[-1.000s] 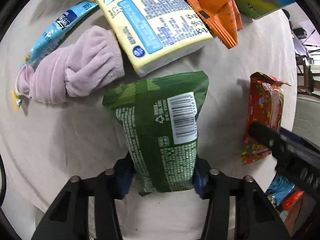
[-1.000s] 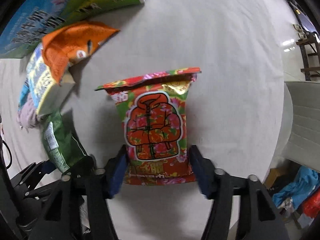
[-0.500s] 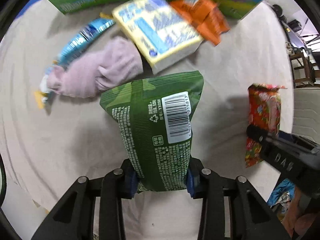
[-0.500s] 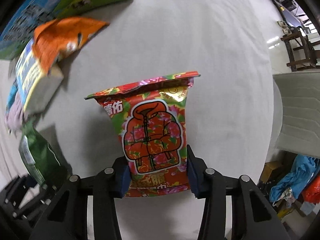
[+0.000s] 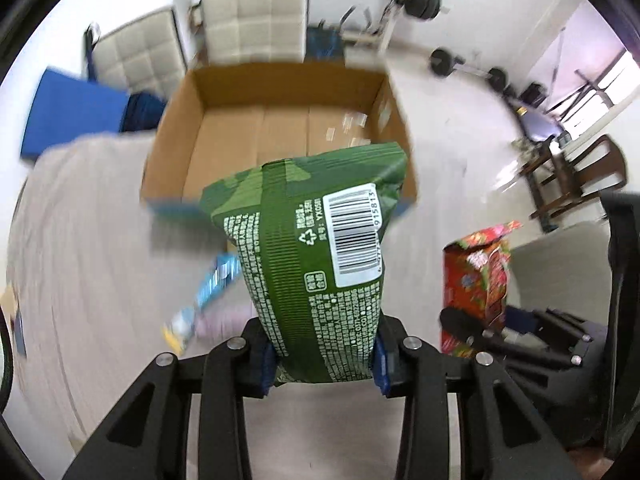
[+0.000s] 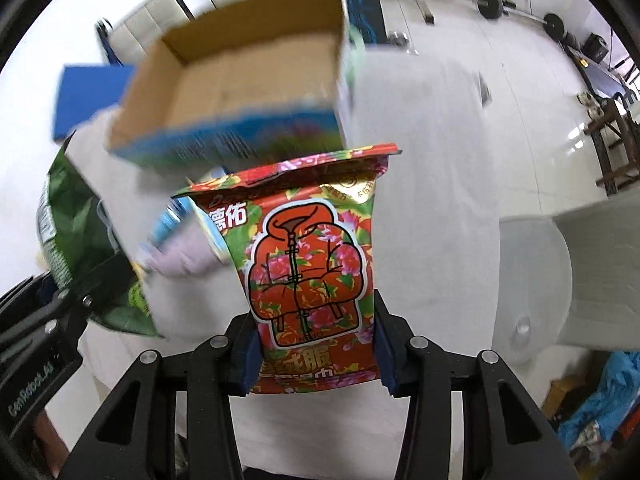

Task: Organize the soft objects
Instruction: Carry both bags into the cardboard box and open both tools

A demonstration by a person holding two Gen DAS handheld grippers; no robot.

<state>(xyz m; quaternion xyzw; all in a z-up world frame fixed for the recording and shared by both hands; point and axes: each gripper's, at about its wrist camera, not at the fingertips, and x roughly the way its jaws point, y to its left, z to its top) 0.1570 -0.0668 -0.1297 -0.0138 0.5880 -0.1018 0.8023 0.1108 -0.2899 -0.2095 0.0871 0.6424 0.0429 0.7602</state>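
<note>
My left gripper (image 5: pixel 322 360) is shut on a green packet (image 5: pixel 316 256) with a barcode and holds it in the air, upright. My right gripper (image 6: pixel 316 356) is shut on a red flowered packet (image 6: pixel 308 256) and holds it in the air too. An open cardboard box (image 5: pixel 280 128) stands beyond the table's far edge; its inside looks empty. It also shows in the right wrist view (image 6: pixel 240 76). The red packet shows at the right of the left wrist view (image 5: pixel 476 276), the green packet at the left of the right wrist view (image 6: pixel 76 232).
A blue tube-shaped pack (image 5: pixel 208 288) and a pink towel (image 6: pixel 180 256) lie blurred on the cloth-covered table (image 5: pixel 80 240). White padded chairs (image 5: pixel 252 24) and gym weights (image 5: pixel 440 60) stand behind the box. A wooden chair (image 5: pixel 576 176) stands at the right.
Both grippers have lifted their packets off the table and tilted up. The view now faces the cardboard box and the room instead of looking down on the table.
</note>
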